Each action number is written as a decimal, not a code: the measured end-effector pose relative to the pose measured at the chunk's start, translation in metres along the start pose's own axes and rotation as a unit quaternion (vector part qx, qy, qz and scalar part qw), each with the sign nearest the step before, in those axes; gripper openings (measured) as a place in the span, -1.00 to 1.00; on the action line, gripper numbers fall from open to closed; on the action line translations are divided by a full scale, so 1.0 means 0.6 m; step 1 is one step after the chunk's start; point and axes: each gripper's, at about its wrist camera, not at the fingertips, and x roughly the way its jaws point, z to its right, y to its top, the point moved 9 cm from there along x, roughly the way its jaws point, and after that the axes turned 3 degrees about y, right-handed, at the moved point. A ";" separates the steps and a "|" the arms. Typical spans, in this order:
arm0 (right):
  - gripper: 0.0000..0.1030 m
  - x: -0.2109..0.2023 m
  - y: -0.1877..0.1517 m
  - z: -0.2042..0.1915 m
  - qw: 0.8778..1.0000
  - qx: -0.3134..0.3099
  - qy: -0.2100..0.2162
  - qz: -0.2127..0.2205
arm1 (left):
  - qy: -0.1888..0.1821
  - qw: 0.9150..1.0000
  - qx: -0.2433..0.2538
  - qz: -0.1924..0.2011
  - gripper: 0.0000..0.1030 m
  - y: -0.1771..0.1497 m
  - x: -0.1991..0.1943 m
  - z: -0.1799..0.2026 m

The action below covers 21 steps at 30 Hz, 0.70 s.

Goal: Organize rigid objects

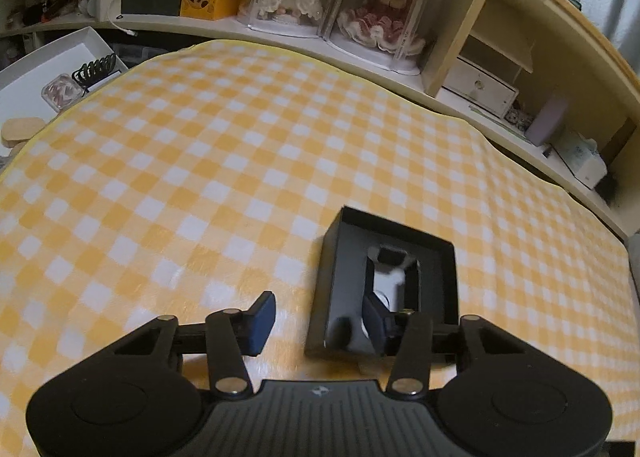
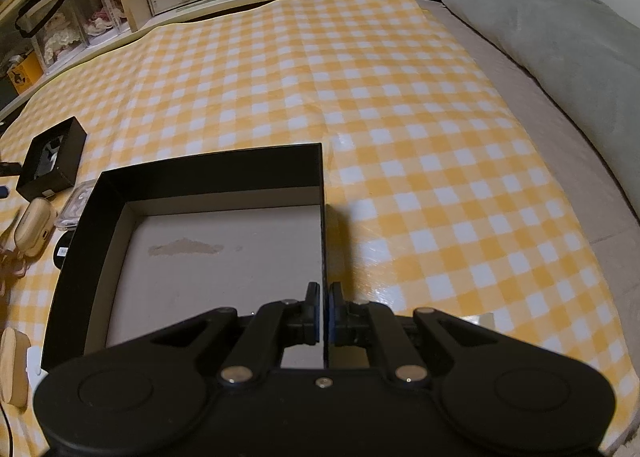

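Note:
My left gripper [image 1: 318,321] is open over the yellow checked cloth. Its right finger reaches into a small black box [image 1: 348,257] that holds a white and black item [image 1: 390,277]; its left finger is outside the box, above the cloth. The same small box shows in the right wrist view [image 2: 56,165] at the far left. My right gripper [image 2: 324,313] is shut on the right wall of a large, empty black open box [image 2: 208,173] with a bare cardboard floor.
Left of the large box lie a tan case [image 2: 32,225], a clear plastic case [image 2: 74,205] and a wooden piece [image 2: 14,361]. A shelf with doll cases [image 1: 332,5] runs behind. A white tray [image 1: 48,65] sits far left. A grey pillow [image 2: 552,21] lies right.

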 end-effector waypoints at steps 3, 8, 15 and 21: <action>-0.91 0.004 0.001 0.001 1.000 0.000 0.003 -0.001 | -0.010 1.000 -0.019 -0.001 -0.31 0.002 0.023 0.001; -0.90 0.009 0.001 0.005 1.000 0.005 0.007 -0.002 | -0.033 0.998 -0.045 0.012 -0.66 0.001 0.035 0.003; -0.90 0.013 0.003 0.006 1.000 0.006 0.007 -0.003 | -0.016 0.999 -0.043 0.012 -0.90 -0.003 0.022 0.004; -0.90 0.016 0.006 0.006 1.000 0.008 0.009 -0.003 | -0.033 0.997 -0.070 -0.006 -0.90 -0.017 -0.008 0.018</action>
